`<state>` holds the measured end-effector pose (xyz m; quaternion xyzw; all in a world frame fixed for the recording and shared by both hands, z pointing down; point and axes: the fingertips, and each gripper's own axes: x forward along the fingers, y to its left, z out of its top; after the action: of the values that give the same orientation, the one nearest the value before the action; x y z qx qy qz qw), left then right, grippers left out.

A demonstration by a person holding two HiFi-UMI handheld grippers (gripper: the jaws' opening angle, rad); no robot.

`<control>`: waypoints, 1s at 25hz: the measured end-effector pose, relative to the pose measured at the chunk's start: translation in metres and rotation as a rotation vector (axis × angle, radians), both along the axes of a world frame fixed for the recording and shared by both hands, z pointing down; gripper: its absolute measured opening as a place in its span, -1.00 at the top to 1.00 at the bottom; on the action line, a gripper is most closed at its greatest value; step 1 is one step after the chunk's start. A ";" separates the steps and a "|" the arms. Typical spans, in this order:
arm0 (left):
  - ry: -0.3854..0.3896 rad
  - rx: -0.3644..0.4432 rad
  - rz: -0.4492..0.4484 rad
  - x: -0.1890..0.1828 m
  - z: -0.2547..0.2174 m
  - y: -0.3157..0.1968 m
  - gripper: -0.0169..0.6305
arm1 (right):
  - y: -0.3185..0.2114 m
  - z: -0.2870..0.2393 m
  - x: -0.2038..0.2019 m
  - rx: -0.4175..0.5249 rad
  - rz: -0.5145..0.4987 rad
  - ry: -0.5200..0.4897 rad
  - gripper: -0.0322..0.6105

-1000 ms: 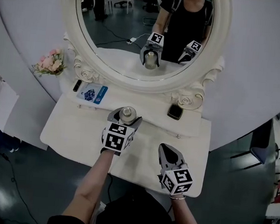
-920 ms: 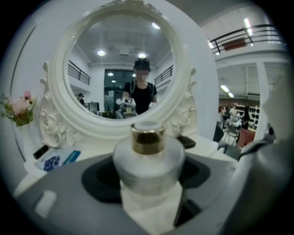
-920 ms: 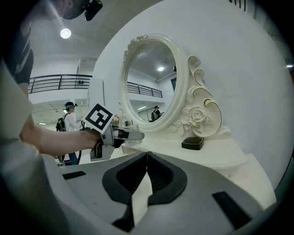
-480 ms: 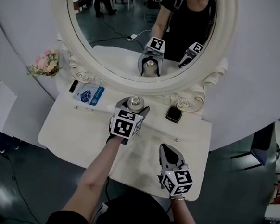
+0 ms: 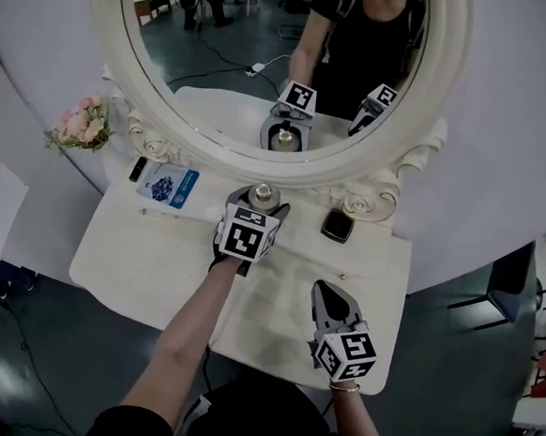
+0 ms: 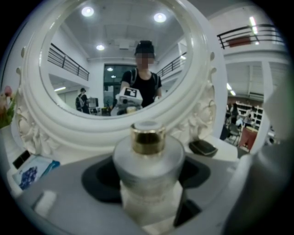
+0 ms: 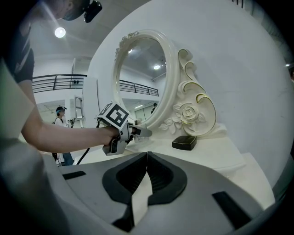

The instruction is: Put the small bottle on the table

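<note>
A white table stands under a big mirror. My left gripper holds the small bottle. Next I should lower it and let go. My right gripper is closed and empty.

Back ledge under mirror frame is tight: blue packet & small black item at its left end, black case at right. Left claw w/ small bottle fills the gap between, close to frame. Lower surface bare at left & centre. Right claw, jaws together, takes up front-right. Flowers stand off left edge, well apart.
</note>
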<state>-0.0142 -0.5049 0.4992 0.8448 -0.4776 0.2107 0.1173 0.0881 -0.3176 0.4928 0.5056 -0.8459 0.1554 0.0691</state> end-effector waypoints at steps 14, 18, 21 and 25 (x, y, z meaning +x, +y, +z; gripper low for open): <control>-0.017 -0.018 -0.008 0.001 0.014 -0.006 -0.10 | 0.001 0.003 0.005 -0.010 0.015 0.001 0.89; -0.031 -0.001 0.004 0.004 0.013 -0.005 -0.10 | 0.001 0.004 0.005 -0.011 0.019 0.002 0.89; -0.048 0.006 0.003 0.005 0.014 -0.004 -0.10 | 0.001 0.003 0.004 -0.009 0.018 0.001 0.89; -0.054 0.012 -0.004 0.005 0.013 -0.004 -0.11 | 0.001 0.000 0.002 -0.002 0.012 0.001 0.89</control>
<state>-0.0097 -0.5091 0.5124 0.8386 -0.4834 0.2304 0.0999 0.0896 -0.3168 0.4924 0.5107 -0.8426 0.1567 0.0690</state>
